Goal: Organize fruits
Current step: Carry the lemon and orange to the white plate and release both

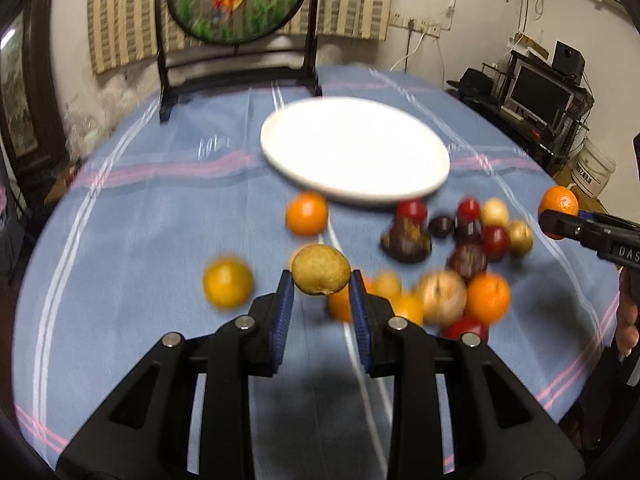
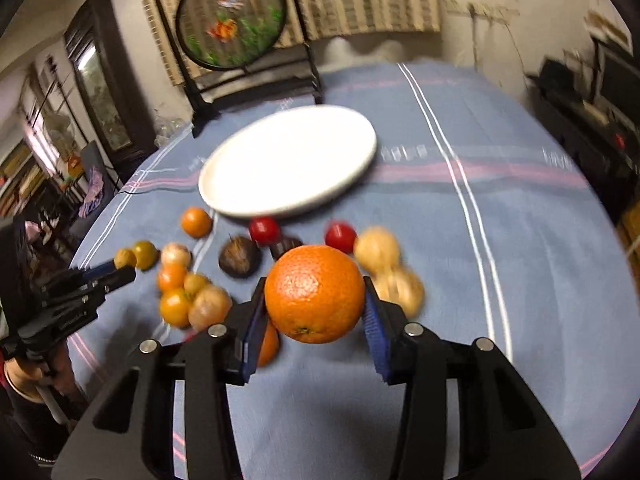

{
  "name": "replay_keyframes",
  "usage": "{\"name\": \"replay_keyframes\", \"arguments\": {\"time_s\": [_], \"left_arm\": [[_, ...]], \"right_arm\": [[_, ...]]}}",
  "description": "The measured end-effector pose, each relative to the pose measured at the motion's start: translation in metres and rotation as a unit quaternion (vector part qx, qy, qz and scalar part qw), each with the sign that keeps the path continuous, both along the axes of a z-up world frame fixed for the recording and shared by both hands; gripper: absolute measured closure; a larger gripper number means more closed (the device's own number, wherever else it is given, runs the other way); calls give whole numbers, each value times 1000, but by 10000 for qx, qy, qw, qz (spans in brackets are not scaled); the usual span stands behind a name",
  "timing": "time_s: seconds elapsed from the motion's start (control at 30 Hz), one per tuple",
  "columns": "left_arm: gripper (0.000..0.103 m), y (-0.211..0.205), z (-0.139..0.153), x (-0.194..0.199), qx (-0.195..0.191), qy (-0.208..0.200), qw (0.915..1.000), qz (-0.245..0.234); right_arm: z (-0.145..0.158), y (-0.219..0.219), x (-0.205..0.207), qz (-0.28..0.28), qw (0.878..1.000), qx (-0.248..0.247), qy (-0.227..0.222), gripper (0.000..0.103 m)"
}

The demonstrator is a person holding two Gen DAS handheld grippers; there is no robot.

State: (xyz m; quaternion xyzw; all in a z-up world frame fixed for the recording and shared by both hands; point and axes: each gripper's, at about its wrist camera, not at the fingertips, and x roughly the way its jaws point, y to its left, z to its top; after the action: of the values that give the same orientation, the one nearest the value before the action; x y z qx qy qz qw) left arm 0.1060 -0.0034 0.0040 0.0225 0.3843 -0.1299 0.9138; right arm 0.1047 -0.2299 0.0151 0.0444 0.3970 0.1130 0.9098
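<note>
Orange, round and pebbled, the large citrus fruit point(image 2: 315, 294) sits clamped in the right gripper point(image 2: 315, 312), lower centre. The left gripper point(image 1: 321, 300) grips a dull yellow-green round fruit point(image 1: 321, 269). Loose fruit lies mid-frame on blue striped cloth point(image 2: 500, 240); empty white round plate point(image 2: 224, 196) above; round framed fish screen point(image 2: 231, 16) upper left.

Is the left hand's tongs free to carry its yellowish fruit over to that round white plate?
Probably yes. The left tongs grip the yellowish-brown round fruit above the cloth, and the round white plate lies bare straight ahead; only a small orange sits beside the path.
</note>
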Motion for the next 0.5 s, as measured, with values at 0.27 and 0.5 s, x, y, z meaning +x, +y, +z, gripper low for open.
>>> {"name": "replay_keyframes", "arguments": {"time_s": [0.27,0.5], "left_arm": [[74,-37,3,127,53,507,9987,21],[74,-52,-37,201,498,1015,9928,402]], "right_arm": [[-7,45,123,233,9958,-822,338,58],[-54,47,205,-227,9879,-958,1202,58]]}}
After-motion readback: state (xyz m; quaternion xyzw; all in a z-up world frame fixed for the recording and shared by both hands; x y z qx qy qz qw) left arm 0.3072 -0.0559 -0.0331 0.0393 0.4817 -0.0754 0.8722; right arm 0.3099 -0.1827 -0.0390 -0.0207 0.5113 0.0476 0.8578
